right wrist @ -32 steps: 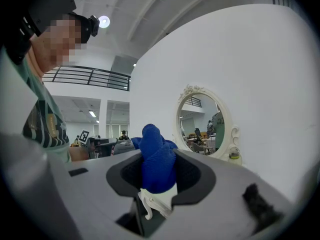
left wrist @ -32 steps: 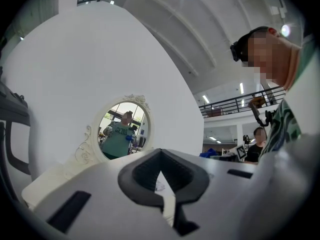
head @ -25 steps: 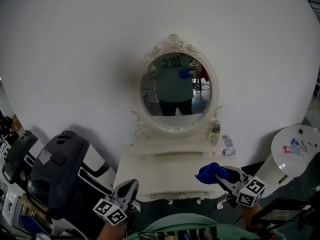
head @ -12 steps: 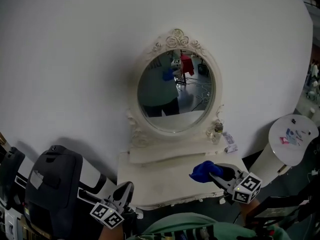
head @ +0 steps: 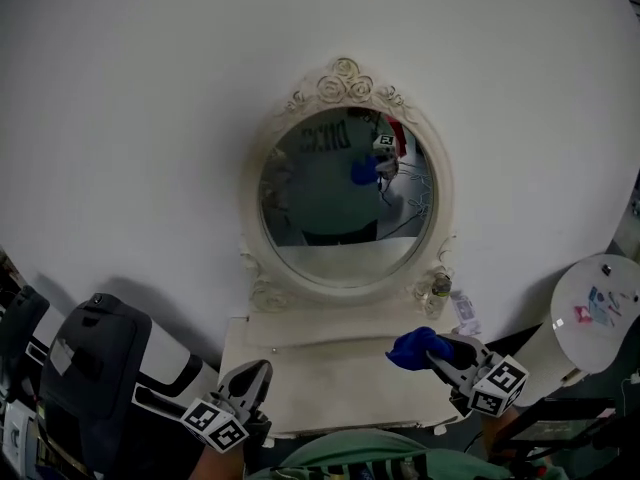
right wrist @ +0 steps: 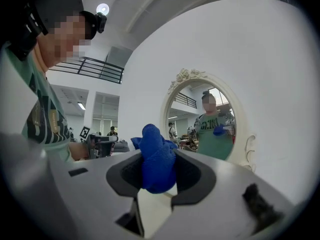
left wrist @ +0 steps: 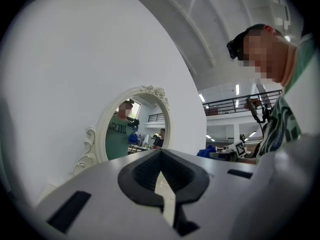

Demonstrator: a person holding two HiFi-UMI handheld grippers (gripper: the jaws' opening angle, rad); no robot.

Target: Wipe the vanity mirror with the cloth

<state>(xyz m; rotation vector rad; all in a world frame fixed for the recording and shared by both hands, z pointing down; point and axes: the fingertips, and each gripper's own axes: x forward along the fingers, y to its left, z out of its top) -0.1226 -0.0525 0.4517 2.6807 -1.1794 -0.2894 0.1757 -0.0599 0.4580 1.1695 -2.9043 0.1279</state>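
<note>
An oval vanity mirror (head: 345, 199) in an ornate white frame stands on a white dressing table (head: 340, 383) against the white wall. It also shows in the left gripper view as the mirror (left wrist: 131, 129) and in the right gripper view as the mirror (right wrist: 210, 124). My right gripper (head: 432, 354) is shut on a bunched blue cloth (head: 418, 347), held over the table's right part, below the mirror. The cloth (right wrist: 156, 156) fills its jaws. My left gripper (head: 252, 380) hangs at the table's front left, shut and holding nothing.
A small bottle (head: 438, 293) and a small packet (head: 462, 314) stand on the table's right shelf. A round white side table (head: 596, 313) is at the right. A dark grey chair (head: 85, 378) stands at the left.
The view has shifted so the mirror sits larger and more central. Both grippers hold nearly the same places; the right one with the cloth has drifted slightly right.
</note>
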